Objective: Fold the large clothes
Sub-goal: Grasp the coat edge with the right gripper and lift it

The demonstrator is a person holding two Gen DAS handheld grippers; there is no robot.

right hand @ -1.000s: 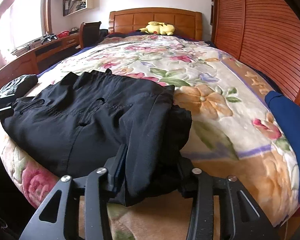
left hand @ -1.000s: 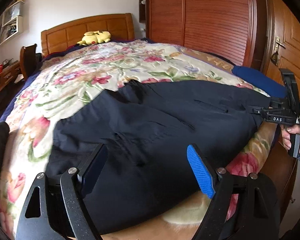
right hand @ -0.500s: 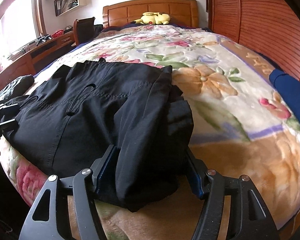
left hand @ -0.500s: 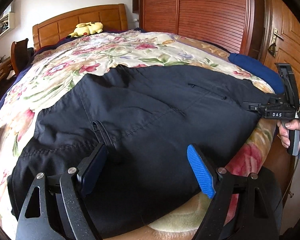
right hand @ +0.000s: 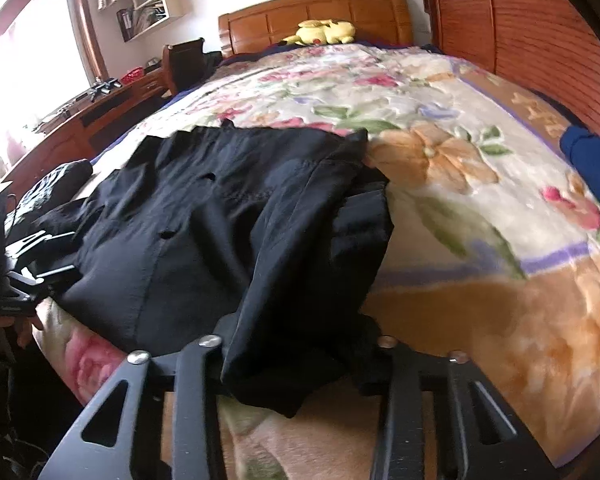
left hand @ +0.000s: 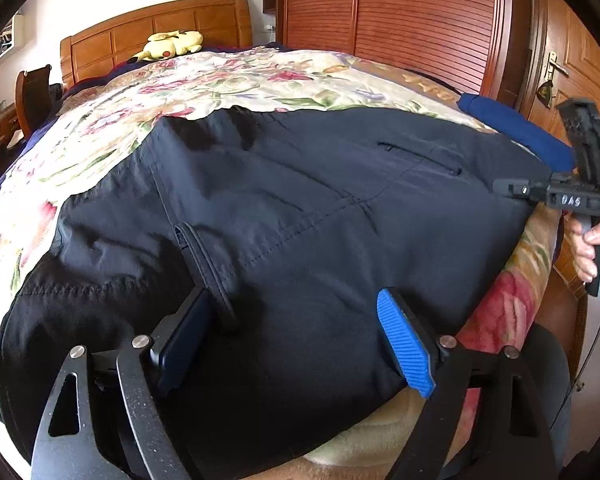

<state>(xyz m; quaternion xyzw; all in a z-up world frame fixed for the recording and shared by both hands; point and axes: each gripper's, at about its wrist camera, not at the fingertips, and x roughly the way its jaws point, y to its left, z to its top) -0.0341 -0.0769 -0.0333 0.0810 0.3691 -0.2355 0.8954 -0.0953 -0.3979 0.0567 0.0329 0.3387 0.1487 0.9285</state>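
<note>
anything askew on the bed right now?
Yes: the dark folded trousers lie unevenly. Their right end bunches between the right claw fingers, lower layers sticking out past the top fold onto the floral blanket.

The left gripper (left hand: 296, 344) drops closer over the black trousers (left hand: 300, 220), a belt loop (left hand: 208, 268) now beside its left pad, while the right gripper (right hand: 296, 360) has just been closing on the bunched fabric.

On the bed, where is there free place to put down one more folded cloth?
Free: the floral blanket between the dark trousers and the yellow plush toy. Crowded: the near edge, with trousers, both grippers and the blue garment.
</note>
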